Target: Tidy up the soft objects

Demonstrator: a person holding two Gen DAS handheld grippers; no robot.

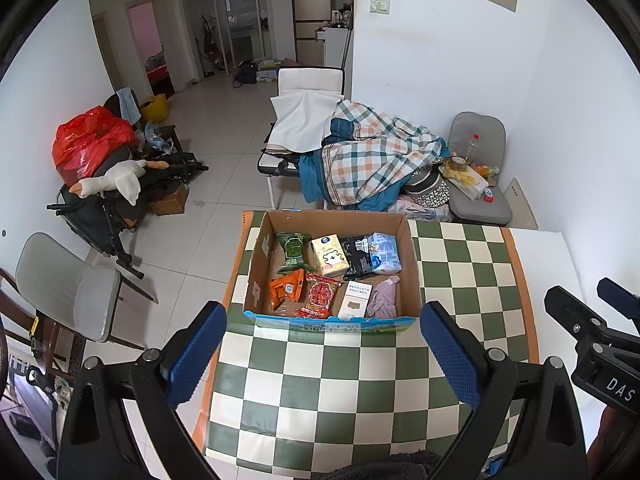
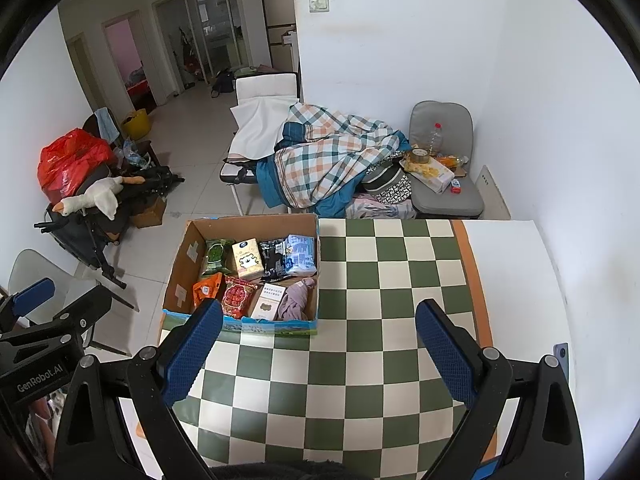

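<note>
Both your hand-held grippers are spread wide and hold nothing: left hand-held gripper [image 1: 322, 354] and right hand-held gripper [image 2: 318, 350] hover above the checkered counter [image 1: 460, 288], short of the cardboard box [image 1: 412, 264].

The soft things sit inside that box, at the counter's far left corner: 8 items packed in 2 rows. Back row: green packet [image 1: 294, 252], cream tissue pack [image 1: 330, 256], black packet [image 1: 358, 256], blue-white pack [image 1: 384, 254]. Front row: orange packet [image 1: 286, 290], red packet [image 1: 320, 296], white carton [image 1: 355, 300], mauve cloth [image 1: 384, 296].

Risks, judging from here:
- Items touch each other, so a wide finger spread likely catches 2 at once or shoves a neighbour.
- The mauve cloth lies crumpled against the right wall; pinch too shallow and it likely slides out.
- Packets look crinkly and puffy; a hard squeeze may crush them, a light one may drop them.
- The box sits near the counter's edge; pushing its wall could send it toward the floor.
- Your 2 hand-held grippers are near each other, so reaching in together invites a clash.
</note>
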